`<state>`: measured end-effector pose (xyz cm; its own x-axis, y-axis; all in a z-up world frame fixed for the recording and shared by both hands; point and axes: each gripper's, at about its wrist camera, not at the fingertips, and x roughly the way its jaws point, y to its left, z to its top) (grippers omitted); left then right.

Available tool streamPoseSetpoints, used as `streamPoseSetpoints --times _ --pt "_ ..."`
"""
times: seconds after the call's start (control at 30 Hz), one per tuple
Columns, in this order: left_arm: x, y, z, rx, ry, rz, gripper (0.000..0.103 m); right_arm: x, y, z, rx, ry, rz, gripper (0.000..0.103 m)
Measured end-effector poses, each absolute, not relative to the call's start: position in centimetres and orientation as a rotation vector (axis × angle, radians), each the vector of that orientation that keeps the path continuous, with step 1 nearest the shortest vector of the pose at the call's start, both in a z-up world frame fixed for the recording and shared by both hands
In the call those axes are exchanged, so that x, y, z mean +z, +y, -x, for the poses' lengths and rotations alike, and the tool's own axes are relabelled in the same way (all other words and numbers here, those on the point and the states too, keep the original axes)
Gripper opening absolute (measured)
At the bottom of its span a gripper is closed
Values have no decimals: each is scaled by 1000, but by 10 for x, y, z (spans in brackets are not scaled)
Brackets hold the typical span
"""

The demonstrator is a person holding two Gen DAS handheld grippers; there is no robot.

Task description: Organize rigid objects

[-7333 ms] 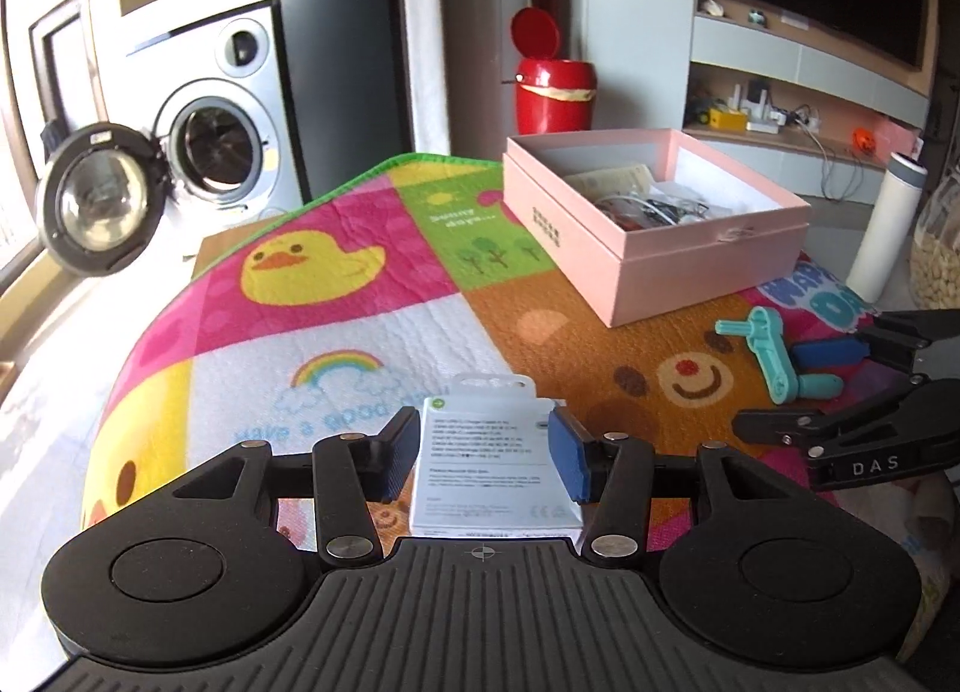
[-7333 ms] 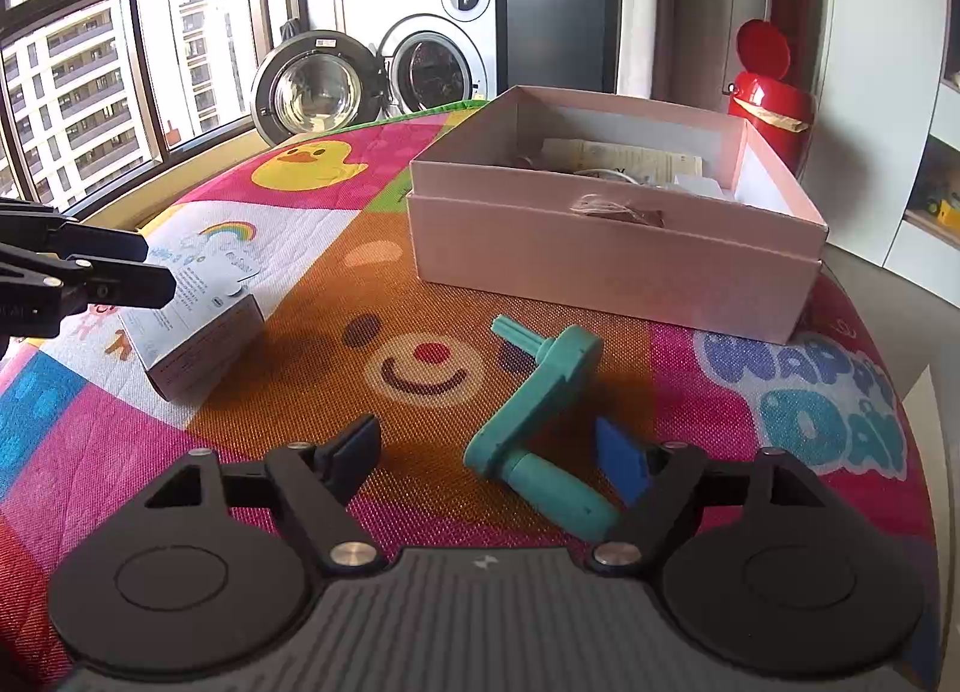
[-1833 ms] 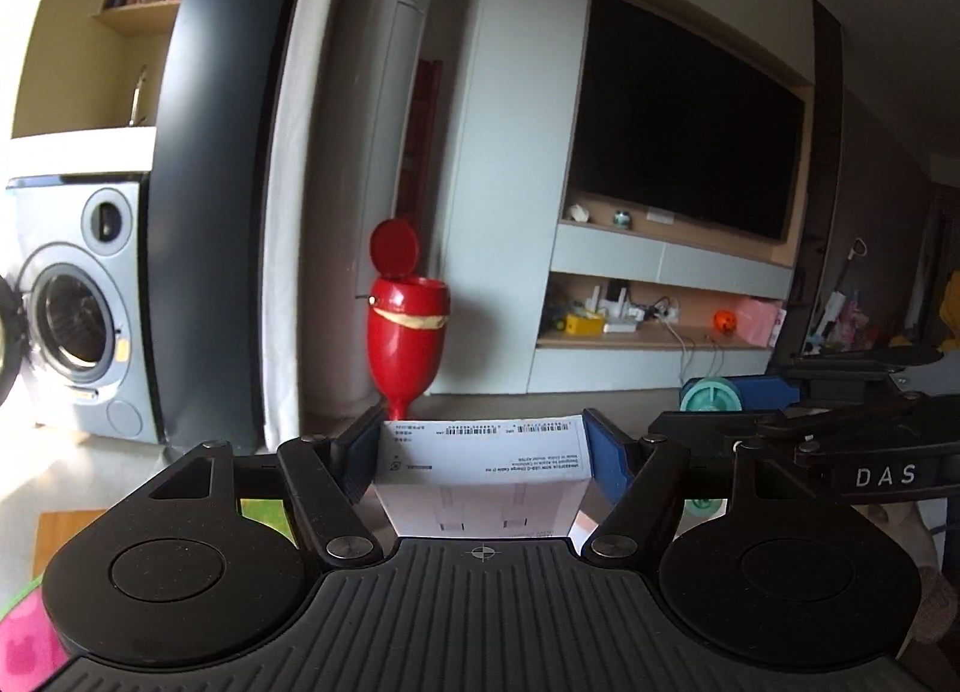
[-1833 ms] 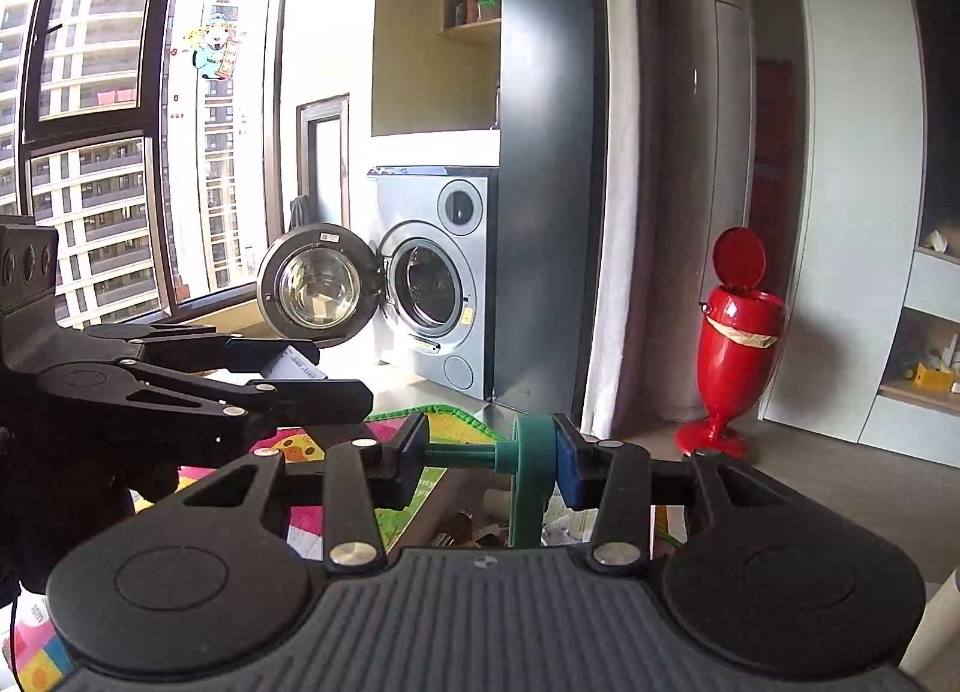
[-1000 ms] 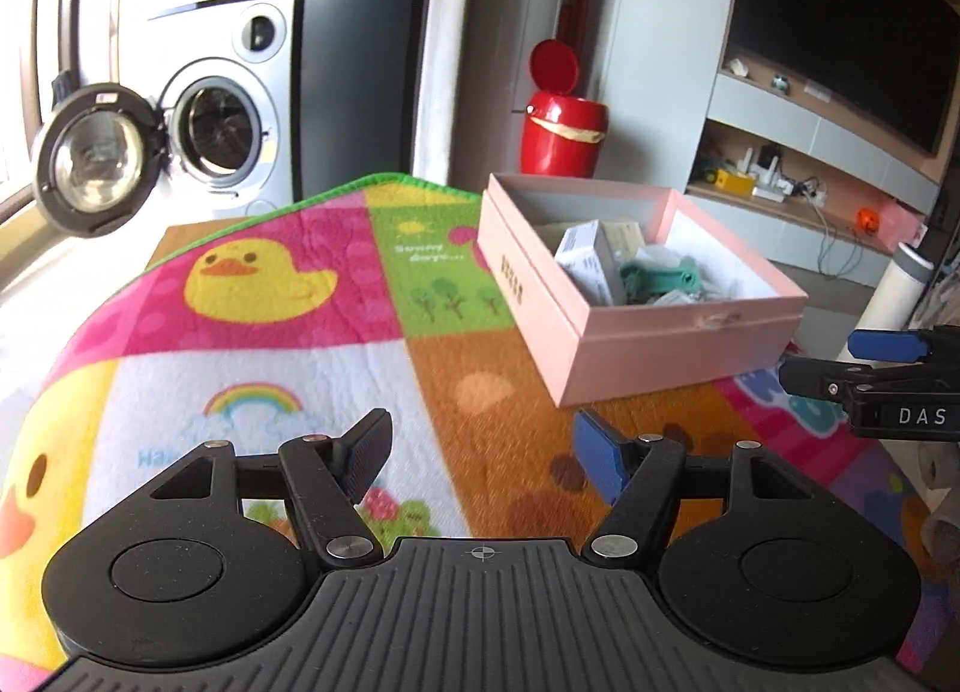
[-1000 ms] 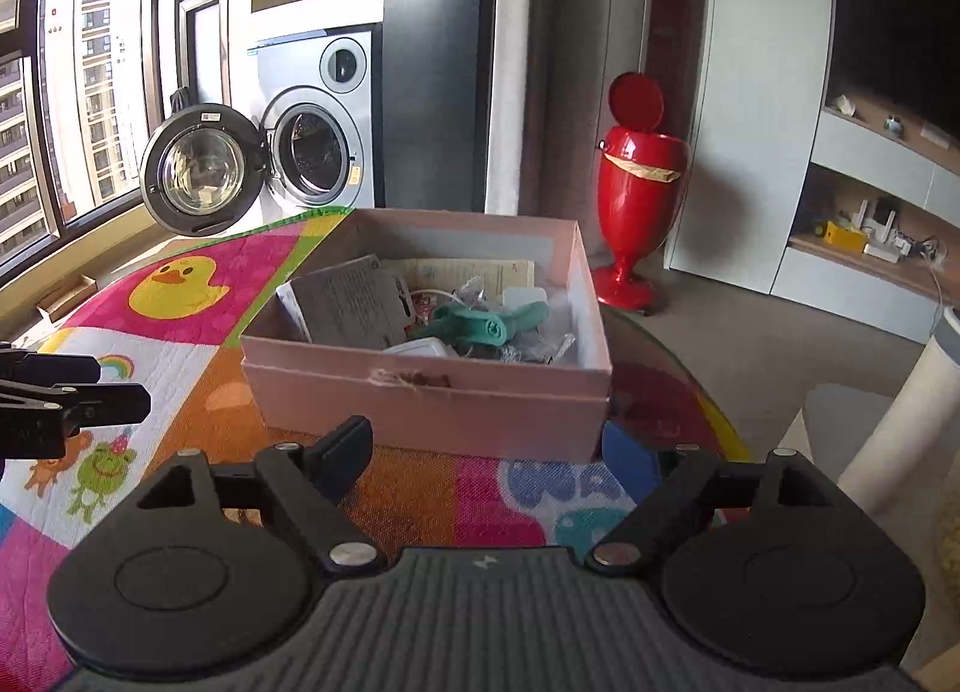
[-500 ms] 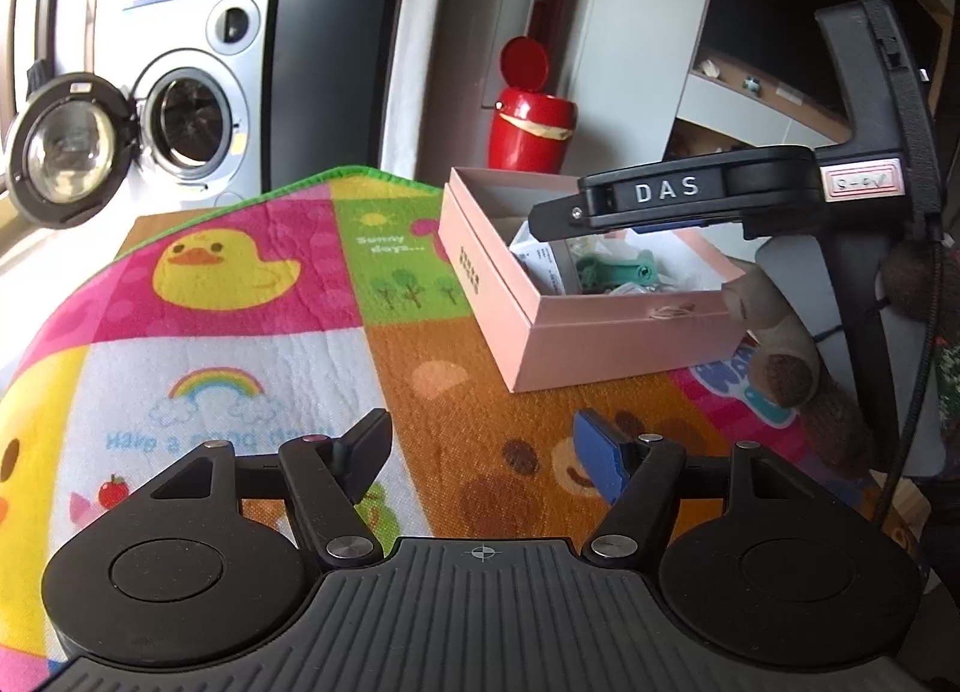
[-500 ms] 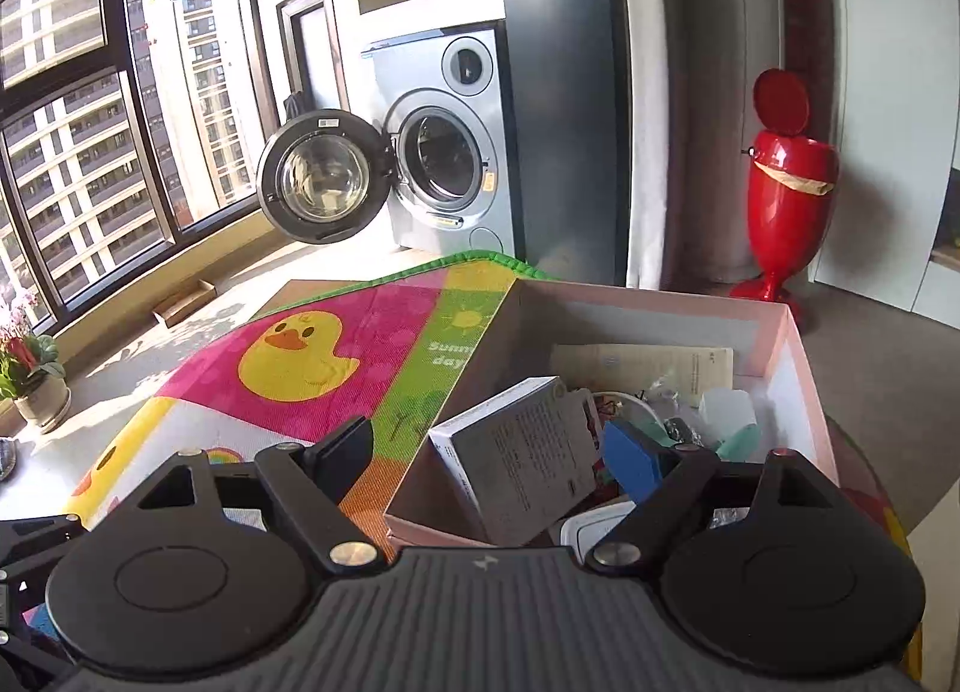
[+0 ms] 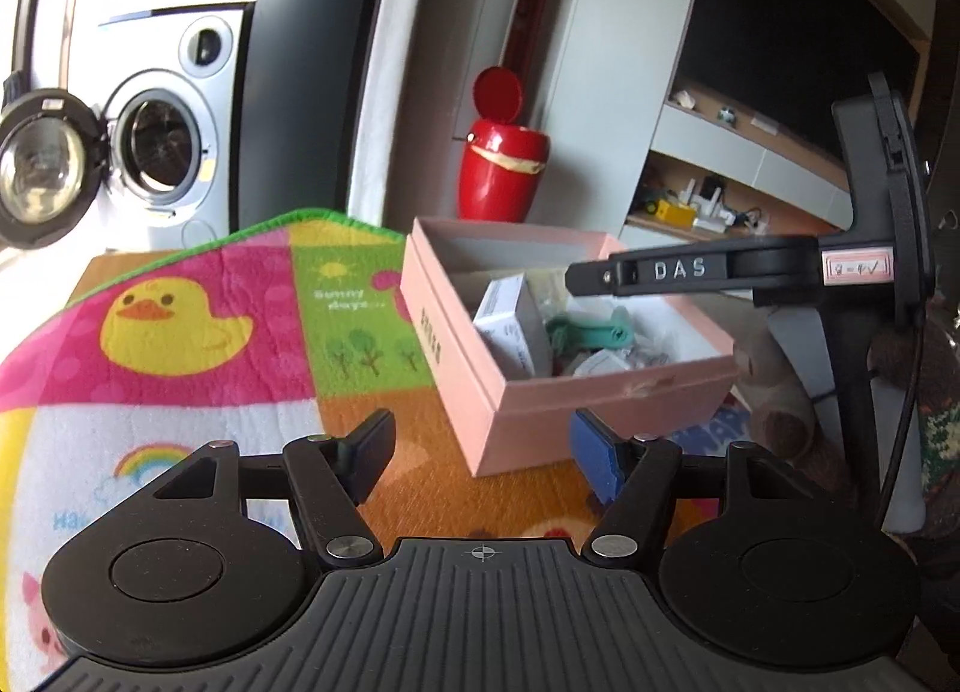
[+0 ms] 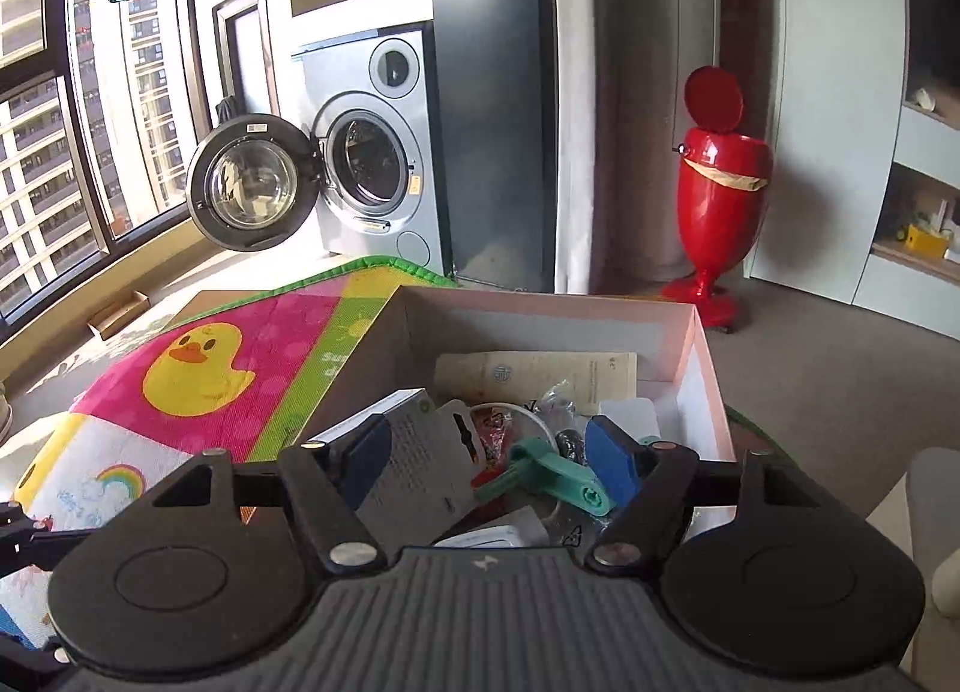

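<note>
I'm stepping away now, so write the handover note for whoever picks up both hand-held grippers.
Left hand-held gripper: open, empty, low over the mat in front of the pink box.
Right hand-held gripper: open, empty, above the box interior.
White carton and teal crank both lie inside the box among other small items.
Done: both pieces boxed.
Left: nothing loose shows on the visible mat; check the part out of view, then withdraw the right hand-held gripper.
</note>
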<state>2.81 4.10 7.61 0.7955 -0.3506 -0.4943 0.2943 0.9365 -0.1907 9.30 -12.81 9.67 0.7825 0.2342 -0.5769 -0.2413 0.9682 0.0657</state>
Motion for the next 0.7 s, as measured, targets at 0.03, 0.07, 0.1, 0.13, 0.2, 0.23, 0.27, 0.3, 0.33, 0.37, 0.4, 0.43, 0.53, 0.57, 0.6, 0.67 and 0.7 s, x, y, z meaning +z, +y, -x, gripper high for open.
streamPoseSetpoints --times 0.03,0.07,0.1,0.13,0.2,0.23,0.27,0.3,0.33,0.37,0.4,0.43,0.53,0.57,0.6,0.67,0.7 --pt "84 36 -34 -370 518 95 63 101 -132 -87 232 600 12 73" --pt "90 31 -42 -387 503 84 59 104 -136 -79 212 578 15 73" --pt "96 25 -52 -402 500 73 56 106 -141 -71 197 557 20 73" --pt "98 19 -61 -409 504 61 55 108 -146 -64 182 541 23 73" --pt "99 5 -80 -406 535 16 55 107 -159 -47 156 532 27 73" --pt "97 -1 -88 -402 557 -7 52 105 -165 -39 146 536 29 73" --pt "95 -6 -94 -404 578 -23 48 102 -171 -32 136 540 33 73" --pt "90 -12 -103 -407 615 -42 46 100 -176 -25 124 540 36 73" --pt "86 -15 -108 -407 638 -50 41 97 -181 -18 112 539 39 73" --pt "81 -19 -112 -397 652 -59 41 95 -185 -13 100 537 43 73" --pt "78 -22 -115 -398 654 -66 40 92 -189 -9 90 536 43 73" --pt "75 -24 -119 -411 662 -64 40 90 -193 -6 86 535 39 73" --pt "72 -25 -130 -469 640 -43 40 83 -198 -5 84 545 23 73" --pt "72 -26 -135 -487 636 -39 40 80 -198 -6 86 550 15 73" --pt "71 -29 -143 -492 631 -46 40 78 -197 -7 92 557 4 73" --pt "68 -33 -155 -459 633 -78 40 74 -195 -7 110 568 -13 73" --pt "65 -34 -162 -449 645 -90 39 72 -190 -6 117 574 -16 73"
